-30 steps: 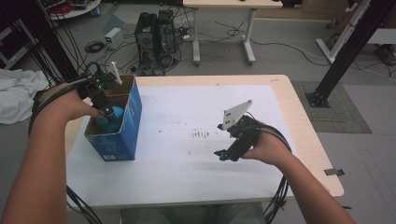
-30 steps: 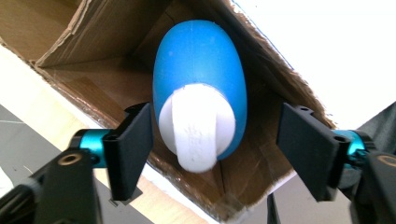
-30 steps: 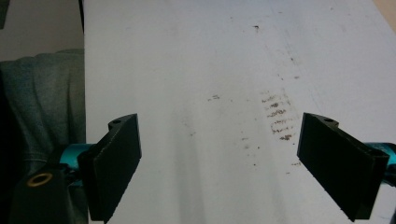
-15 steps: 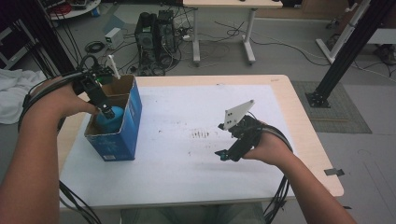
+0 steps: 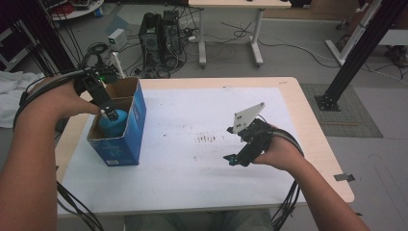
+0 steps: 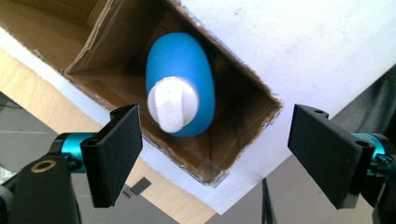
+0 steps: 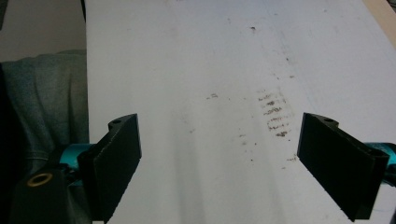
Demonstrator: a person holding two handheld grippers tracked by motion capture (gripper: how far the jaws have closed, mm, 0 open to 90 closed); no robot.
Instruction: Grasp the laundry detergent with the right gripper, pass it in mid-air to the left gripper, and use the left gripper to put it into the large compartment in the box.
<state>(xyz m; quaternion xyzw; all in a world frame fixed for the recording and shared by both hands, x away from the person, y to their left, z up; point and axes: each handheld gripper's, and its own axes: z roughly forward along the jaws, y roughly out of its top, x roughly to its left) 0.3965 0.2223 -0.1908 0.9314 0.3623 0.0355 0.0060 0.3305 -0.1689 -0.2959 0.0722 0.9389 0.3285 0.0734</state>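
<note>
White sheeting covers my wooden surface (image 5: 192, 187), and on it stands the landmark for everything else: one blue cardboard box (image 5: 126, 139), open at the top.

One blue bottle (image 6: 183, 74) with a white cap (image 6: 171, 103) stands inside that box, upright against the wall nearest the middle of the sheet. Nothing touches it. My left gripper (image 5: 109, 113) hangs just above the box's opening, its fingers (image 6: 119, 149) spread wide to either side of the cap and clear of it. I judge the bottle's placement in the box done, or else its lifting out not yet begun; either way the bottle sits free at the bottom and my left fingers pinch nothing.

My right gripper (image 5: 234, 158) rests well apart from the box, out over the bare sheet, beside a patch of small dark smudges (image 7: 275, 114). Its fingers (image 7: 119, 154) are spread too, holding nothing.

Count: one box, one bottle, one cap, two grippers, both empty. Beyond the box, past the far edge, lie computer towers (image 5: 161, 36) and tangled cables on the floor.
</note>
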